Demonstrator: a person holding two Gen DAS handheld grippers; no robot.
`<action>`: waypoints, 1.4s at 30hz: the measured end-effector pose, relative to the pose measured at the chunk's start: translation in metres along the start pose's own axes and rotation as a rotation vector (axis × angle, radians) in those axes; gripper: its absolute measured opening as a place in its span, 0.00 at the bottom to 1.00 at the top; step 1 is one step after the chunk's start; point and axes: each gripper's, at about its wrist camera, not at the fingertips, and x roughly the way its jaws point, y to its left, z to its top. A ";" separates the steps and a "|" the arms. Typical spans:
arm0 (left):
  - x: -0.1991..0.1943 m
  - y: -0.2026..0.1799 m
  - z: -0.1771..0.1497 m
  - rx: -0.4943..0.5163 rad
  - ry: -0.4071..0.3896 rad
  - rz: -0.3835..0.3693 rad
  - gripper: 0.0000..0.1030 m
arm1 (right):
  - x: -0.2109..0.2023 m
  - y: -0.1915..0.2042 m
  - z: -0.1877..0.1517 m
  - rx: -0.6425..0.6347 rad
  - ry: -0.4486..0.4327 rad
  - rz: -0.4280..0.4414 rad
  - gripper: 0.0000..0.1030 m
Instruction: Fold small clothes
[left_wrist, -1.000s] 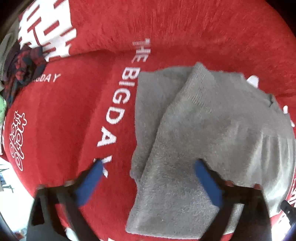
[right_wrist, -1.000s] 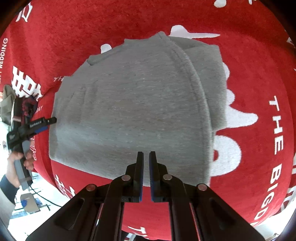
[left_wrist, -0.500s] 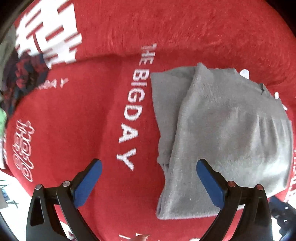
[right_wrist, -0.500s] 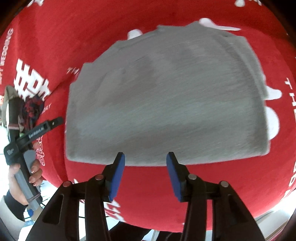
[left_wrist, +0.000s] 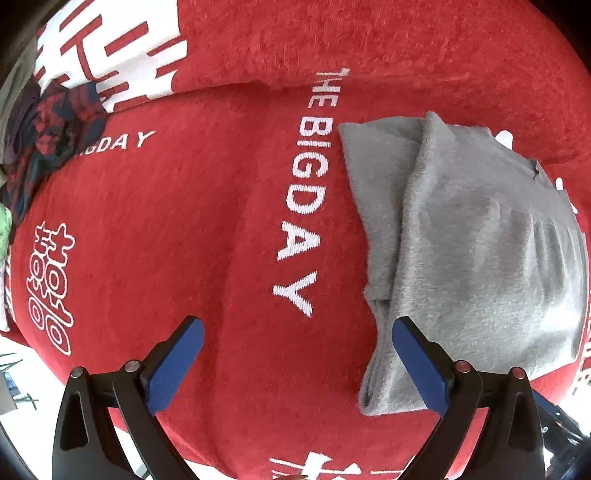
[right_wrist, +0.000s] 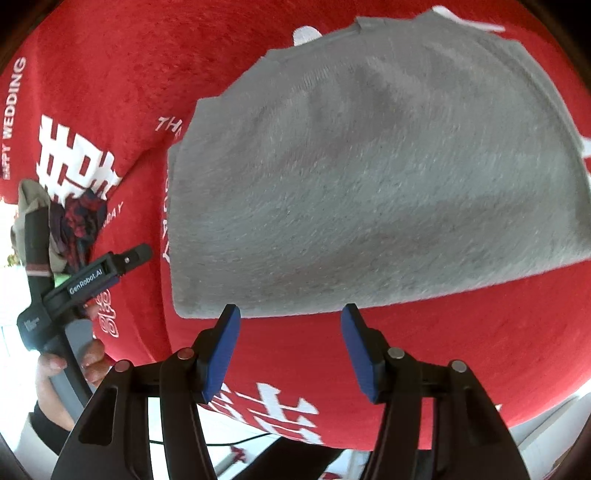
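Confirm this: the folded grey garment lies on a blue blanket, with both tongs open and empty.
Wrong in one respect: the blanket is red with white lettering, not blue, as the left wrist view shows. The grey garment lies folded on it, and the left tongs and right tongs are open and empty.

**Both grippers clear, jaws apart**

The left gripper (left_wrist: 295, 334) points straight down with its blue-padded jaws spread wide and nothing between them. In the right wrist view it sits at nine o'clock, the person's left hand (right_wrist: 64, 369) wrapped round its grey handle, a dark sleeve below. The right gripper (right_wrist: 291, 314) tilts steeply downward, its jaws opening, nothing between the pads.
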 end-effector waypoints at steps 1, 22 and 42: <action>0.000 0.000 0.000 -0.001 0.005 -0.006 0.99 | 0.000 0.000 -0.001 0.004 0.001 0.003 0.59; 0.018 0.017 0.002 -0.044 0.074 -0.166 0.99 | 0.015 -0.010 -0.015 0.148 -0.043 0.162 0.66; 0.051 0.036 0.025 -0.103 0.129 -0.268 0.99 | 0.072 -0.014 -0.005 0.482 -0.093 0.506 0.49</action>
